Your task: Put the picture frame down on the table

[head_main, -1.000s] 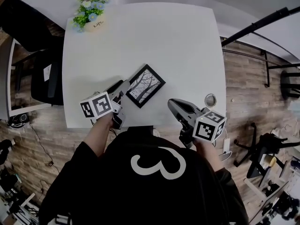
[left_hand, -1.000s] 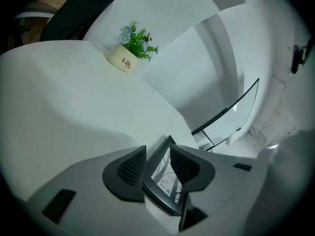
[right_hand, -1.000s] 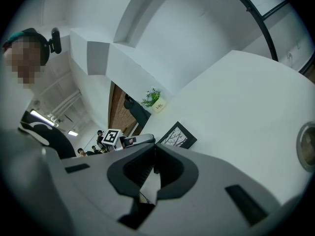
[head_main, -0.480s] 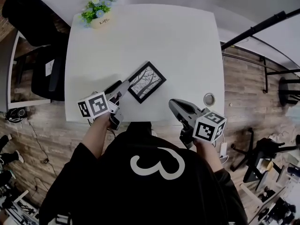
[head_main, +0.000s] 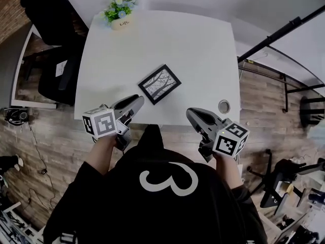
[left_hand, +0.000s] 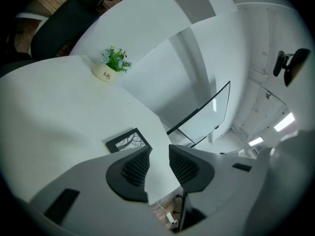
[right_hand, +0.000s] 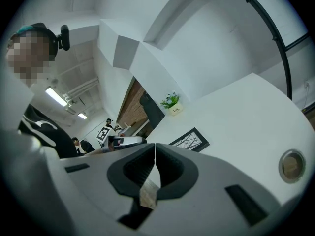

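Item: picture frame (head_main: 160, 84), black-edged, with a print of bare branches, recorded lying flat on the white table (head_main: 198, 44), face up and turned askew to the table's edges, in the near half and slightly left of the middle. It was touched by neither tool, and the task was judged to be as good as done. Left gripper (head_main: 138, 100): recorded just near and left of the frame, over the table's near edge; its jaws were found parted by a moderate gap with nothing between them, only table and floor being seen through the gap. Right gripper (head_main: 188, 112): recorded at the near edge, to the right of the frame and clear of it; its jaws were found pressed together at the tips and holding nothing. Also noted: a small flower pot (head_main: 120, 16) at the far left corner and a round port (head_main: 224, 105) set into the table at the near right, both well apart from the frame. Hazards, as judged: the frame's near corner could be clipped by the parted left jaws if they were swung right or far, and the frame skidded across the smooth top; being close to the near edge, it could be dragged off by a sleeve or tool drawn back carelessly.
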Tool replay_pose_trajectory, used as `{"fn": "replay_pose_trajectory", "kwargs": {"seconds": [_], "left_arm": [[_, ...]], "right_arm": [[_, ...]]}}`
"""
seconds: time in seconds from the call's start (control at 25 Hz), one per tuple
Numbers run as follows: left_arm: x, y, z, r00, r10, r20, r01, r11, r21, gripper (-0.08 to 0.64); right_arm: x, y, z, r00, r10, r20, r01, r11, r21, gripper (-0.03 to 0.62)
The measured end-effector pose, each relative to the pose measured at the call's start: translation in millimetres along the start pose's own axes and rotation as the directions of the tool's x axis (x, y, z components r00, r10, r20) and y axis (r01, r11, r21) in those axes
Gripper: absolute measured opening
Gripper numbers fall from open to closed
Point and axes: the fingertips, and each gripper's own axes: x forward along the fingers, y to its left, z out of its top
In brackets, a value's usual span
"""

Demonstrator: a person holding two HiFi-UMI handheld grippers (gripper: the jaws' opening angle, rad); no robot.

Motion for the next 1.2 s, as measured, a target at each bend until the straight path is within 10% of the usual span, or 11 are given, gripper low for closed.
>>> {"fn": "replay_pose_trajectory", "kwargs": {"seconds": [0.6,1.2], "left_arm": [[-41.3,-146.4,-55.4,0.973,-0.216,-0.083,0.229,0.947,0.224,0.015],[-55.5,-212.0,-81.3,0.957,-0.257,-0.135,0.290,0.880,0.376,0.015]], "right_arm": [[-45.8,95.7,-15.2,0.982,0.190,0.018,-0.186,0.973,-0.137,0.023],[-98.0,119.3,-23.9,0.976,0.194,0.100,-0.173,0.968,-0.182,0.023]]}}
